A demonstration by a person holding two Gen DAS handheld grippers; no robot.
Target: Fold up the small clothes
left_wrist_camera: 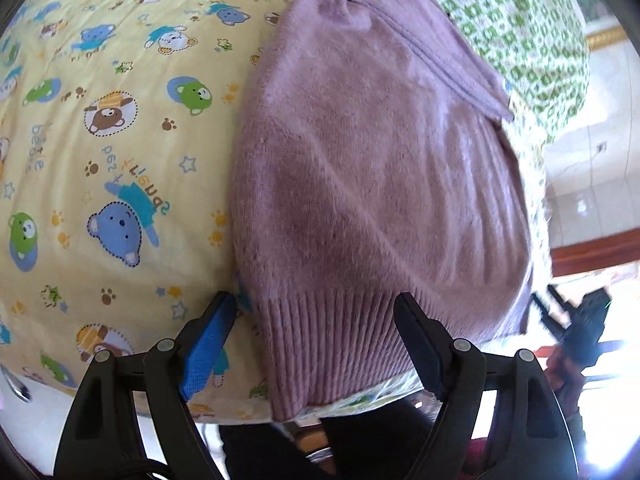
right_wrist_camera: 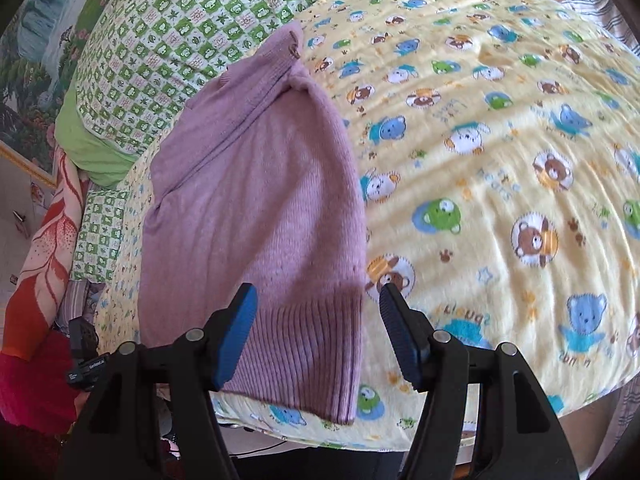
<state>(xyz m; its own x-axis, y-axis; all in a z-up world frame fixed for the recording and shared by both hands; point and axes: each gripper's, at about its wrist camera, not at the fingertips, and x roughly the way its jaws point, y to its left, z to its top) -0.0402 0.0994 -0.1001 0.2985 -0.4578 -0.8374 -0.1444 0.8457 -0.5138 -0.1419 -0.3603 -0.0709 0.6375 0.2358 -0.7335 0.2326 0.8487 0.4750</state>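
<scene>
Currently a mauve knit sweater (left_wrist_camera: 372,184) lies flat on a yellow bear-print sheet (left_wrist_camera: 120,152), folded lengthwise into a narrow panel, its ribbed hem (left_wrist_camera: 320,340) toward both cameras and hanging slightly over the near edge of the bed. Left gripper (left_wrist_camera: 316,320): jaws spread wide, nothing held. Its blue-padded finger (left_wrist_camera: 208,344) sits over the sheet just off the hem's outer corner; the opposite black finger (left_wrist_camera: 420,344) sits over the ribbing, so that corner of the hem falls between the two. Whether either pad touches cloth cannot be told. Right gripper (right_wrist_camera: 318,312): also wide open and empty-handed, its blue pad (right_wrist_camera: 236,332) over the ribbed band (right_wrist_camera: 304,344) and the dark finger (right_wrist_camera: 400,336) over the sheet (right_wrist_camera: 480,160) just beside the sweater's folded edge; that hem corner lies in the gap. Contact again unclear. In the right wrist view the sweater (right_wrist_camera: 248,184) runs away from the camera, a sleeve folded across the upper body, the neck end (right_wrist_camera: 292,44) reaching a green-checked pillow (right_wrist_camera: 168,32) at the far end of the bed. A green pillow edge (right_wrist_camera: 96,148) shows beneath that checked cover, and an orange-red floral blanket (right_wrist_camera: 44,264) drapes at the left side. In the left wrist view the other gripper's dark frame (left_wrist_camera: 580,320) shows at right, blurred, near the hem's far corner, with pale floor tiles (left_wrist_camera: 592,168) beyond the bed.
</scene>
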